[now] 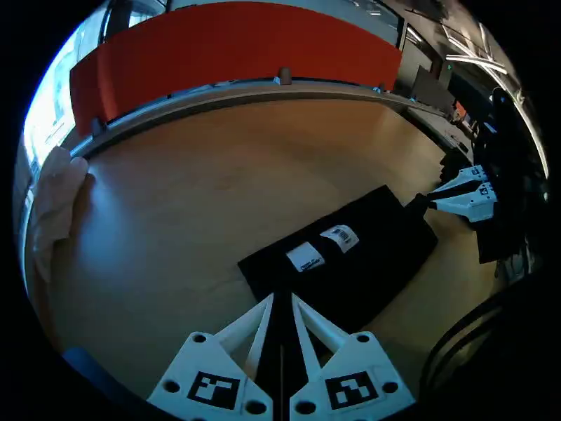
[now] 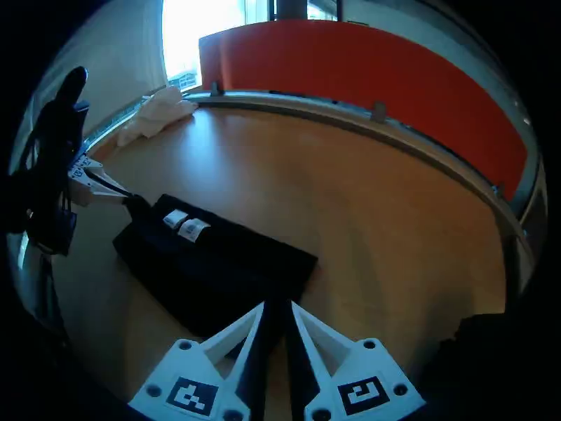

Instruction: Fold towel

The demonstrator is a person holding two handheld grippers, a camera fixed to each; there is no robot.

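On the wooden table (image 1: 210, 182) lies the black towel (image 1: 379, 263). The left claw (image 1: 282, 302) is squeezed shut on one end, and the right claw (image 2: 278, 309) on the other.

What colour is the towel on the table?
The towel is black; it shows best in the left gripper view.

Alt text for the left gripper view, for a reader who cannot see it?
The left gripper pinches the near edge of a black towel lying on a wooden table; the right gripper grips its far corner. A red partition stands behind.
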